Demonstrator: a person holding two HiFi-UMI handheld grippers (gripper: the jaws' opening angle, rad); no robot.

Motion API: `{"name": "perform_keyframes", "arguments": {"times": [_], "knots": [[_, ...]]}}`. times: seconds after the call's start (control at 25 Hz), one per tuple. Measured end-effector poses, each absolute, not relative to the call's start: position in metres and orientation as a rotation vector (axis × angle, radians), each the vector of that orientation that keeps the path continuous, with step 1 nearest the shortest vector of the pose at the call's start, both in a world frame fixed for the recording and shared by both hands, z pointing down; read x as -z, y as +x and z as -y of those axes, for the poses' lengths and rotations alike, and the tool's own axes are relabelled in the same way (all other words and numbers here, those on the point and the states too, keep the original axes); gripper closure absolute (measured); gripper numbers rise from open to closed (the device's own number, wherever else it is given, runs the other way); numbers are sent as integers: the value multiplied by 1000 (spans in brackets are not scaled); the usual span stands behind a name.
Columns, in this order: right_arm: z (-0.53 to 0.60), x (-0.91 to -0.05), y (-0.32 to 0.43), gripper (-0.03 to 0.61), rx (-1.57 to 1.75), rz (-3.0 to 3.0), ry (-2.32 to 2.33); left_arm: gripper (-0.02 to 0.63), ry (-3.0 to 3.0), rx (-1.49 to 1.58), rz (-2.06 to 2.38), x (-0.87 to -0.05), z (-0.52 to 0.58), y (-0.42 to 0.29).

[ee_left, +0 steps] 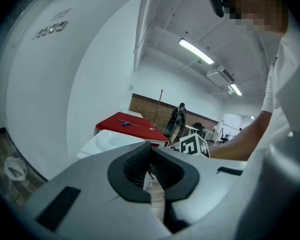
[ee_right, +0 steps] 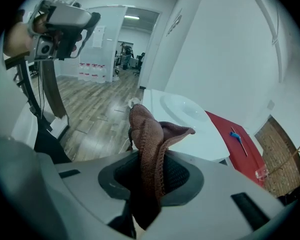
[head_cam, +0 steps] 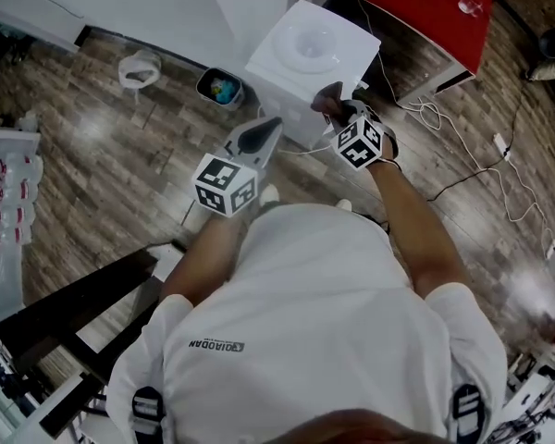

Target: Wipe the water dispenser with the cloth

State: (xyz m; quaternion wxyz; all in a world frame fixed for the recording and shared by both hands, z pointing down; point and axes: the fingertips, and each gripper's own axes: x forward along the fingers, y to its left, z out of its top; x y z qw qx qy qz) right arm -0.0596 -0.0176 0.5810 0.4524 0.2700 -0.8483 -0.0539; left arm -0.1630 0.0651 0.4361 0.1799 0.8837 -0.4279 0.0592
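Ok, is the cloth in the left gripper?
No: the cloth is pinched in the right gripper, while the left gripper is shut on nothing.

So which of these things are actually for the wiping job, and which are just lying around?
For the job: water dispenser; brown cloth; right gripper, clamped on the cloth.

Just lying about: red table; glass on it; cables on the floor; small bin; left gripper, shut, holding nothing.

Both arms reach forward. The left hand-held gripper (head_cam: 270, 128) has its jaws together, empty; the right hand-held gripper (head_cam: 340, 109) clamps a cloth (ee_right: 149, 134).
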Motion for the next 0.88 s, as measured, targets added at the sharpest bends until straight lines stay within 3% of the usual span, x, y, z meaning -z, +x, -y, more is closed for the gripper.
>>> {"name": "perform_keyframes", "arguments": {"times": [0.48,0.88], "knots": [[-9,-547,43,489,-244,2396,768,617,2284,-16,1368,-444,-72,-104],[5,-531,10,489,-153,2458,652,617,2374,-163,1378,-434,-73,-66]]}}
